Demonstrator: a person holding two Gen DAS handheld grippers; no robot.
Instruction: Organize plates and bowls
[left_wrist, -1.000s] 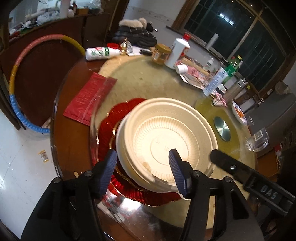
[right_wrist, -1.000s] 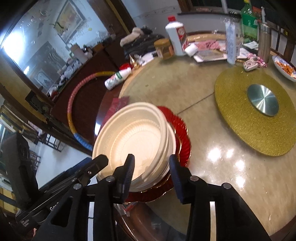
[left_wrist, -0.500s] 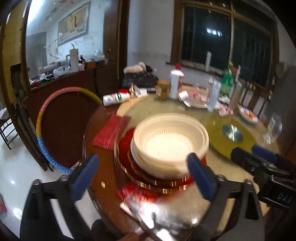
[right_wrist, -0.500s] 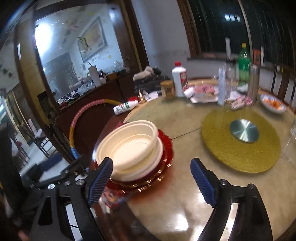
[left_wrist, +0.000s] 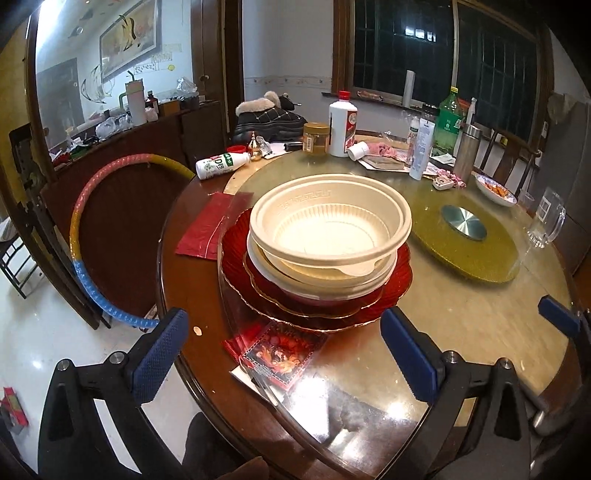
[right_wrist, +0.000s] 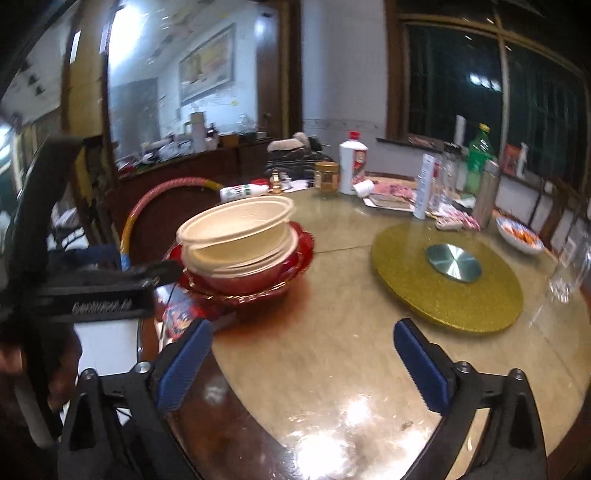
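Note:
Cream bowls (left_wrist: 328, 229) sit nested in a stack on red plates with gold rims (left_wrist: 391, 295), near the round table's left edge; the top bowl sits slightly tilted. The stack also shows in the right wrist view (right_wrist: 240, 236), with the red plates (right_wrist: 303, 251) under it. My left gripper (left_wrist: 284, 354) is open and empty, drawn back in front of the stack. My right gripper (right_wrist: 303, 365) is open and empty, to the right of the stack over the tabletop. The left gripper's body shows at the left of the right wrist view.
A gold turntable (left_wrist: 480, 251) with a steel hub lies right of the stack. A red packet (left_wrist: 280, 354) and red sheet (left_wrist: 207, 229) lie near the stack. Bottles, a jar (left_wrist: 316, 137) and a glass mug (left_wrist: 546, 221) stand at the far side. A hoop (left_wrist: 85, 229) leans left.
Both grippers opened wide and pulled back and down from the bowl stack. The stack stays on the red plates.

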